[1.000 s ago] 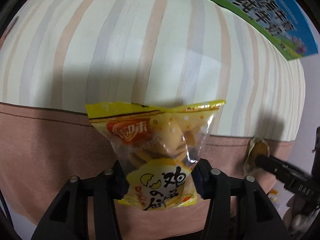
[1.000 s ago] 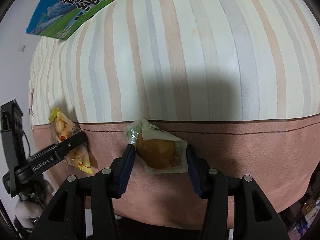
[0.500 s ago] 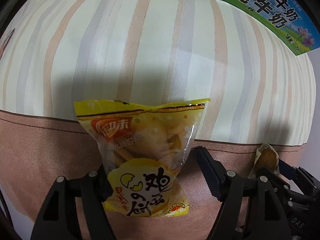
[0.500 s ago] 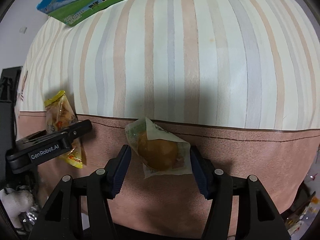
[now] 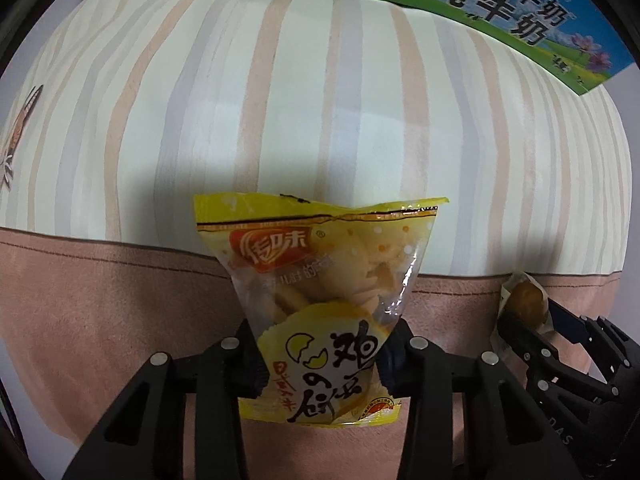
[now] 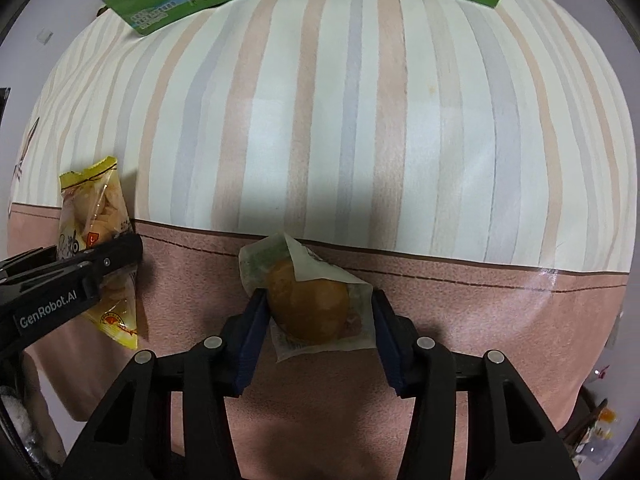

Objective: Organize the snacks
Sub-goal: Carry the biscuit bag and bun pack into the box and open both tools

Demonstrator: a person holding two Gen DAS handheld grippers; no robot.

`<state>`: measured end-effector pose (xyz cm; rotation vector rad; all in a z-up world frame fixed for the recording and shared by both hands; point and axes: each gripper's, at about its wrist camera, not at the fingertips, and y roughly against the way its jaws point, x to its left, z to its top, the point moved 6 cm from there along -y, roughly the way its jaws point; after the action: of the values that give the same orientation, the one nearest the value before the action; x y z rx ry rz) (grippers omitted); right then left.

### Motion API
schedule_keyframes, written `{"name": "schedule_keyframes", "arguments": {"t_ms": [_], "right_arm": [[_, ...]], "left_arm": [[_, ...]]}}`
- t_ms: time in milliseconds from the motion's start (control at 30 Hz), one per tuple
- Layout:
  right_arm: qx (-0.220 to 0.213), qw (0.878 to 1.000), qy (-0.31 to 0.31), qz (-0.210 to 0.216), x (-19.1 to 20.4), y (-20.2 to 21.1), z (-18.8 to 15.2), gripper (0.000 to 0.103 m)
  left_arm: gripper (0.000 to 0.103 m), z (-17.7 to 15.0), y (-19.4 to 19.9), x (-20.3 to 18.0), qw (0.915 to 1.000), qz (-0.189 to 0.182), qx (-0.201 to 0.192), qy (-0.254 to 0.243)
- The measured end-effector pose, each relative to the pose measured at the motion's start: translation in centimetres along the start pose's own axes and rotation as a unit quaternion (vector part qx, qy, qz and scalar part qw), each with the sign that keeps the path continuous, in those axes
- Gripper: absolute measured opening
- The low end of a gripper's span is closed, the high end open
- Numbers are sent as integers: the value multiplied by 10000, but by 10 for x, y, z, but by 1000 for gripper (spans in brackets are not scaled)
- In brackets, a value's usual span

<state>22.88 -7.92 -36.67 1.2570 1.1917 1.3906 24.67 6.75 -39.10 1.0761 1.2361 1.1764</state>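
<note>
Counting two snacks: one yellow cracker packet [image 5: 320, 292], one wrapped bun [image 6: 308, 304].

Dim, even overhead light casts soft shadows on the striped tablecloth [image 5: 320, 112]; fisheye bending and dark vignetting mark the edges.

The milk carton [image 5: 480, 12] is cut off by the top edge in both views, so only part of its print shows. In the right wrist view the left claw [image 6: 100, 268] covers the middle of the yellow snack bag [image 6: 96, 208]. In the left wrist view the right claw [image 5: 528, 320] hides most of the wrapped bun [image 5: 526, 300]. Small clutter [image 6: 596, 428] at the lower right edge is too tiny to identify.
</note>
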Motion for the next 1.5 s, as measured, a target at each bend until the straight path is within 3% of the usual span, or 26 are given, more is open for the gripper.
{"name": "schedule_keyframes", "arguments": {"t_ms": [433,867,1033,1200,1500], "right_arm": [[-196,9986,-100,474,1,38,-13,51],[-800,9917,-248,976,-17,122,4,51],[-1264,9858,-239,1079,-37,172,30,51],[-1703,9789,-314,1085,-49,207,73,51],[-2108,9724,-275,961,-55,237,179,51]], "left_arm": [[37,-4,47,-26,9994,-135,-215,-217],[37,16,131,-39,9947,-491,-810,-392],[37,46,160,-48,9911,-645,-1056,-496],[37,104,184,-61,9852,-673,-1467,-578],[38,210,219,-79,9792,-516,-1777,-835]]}}
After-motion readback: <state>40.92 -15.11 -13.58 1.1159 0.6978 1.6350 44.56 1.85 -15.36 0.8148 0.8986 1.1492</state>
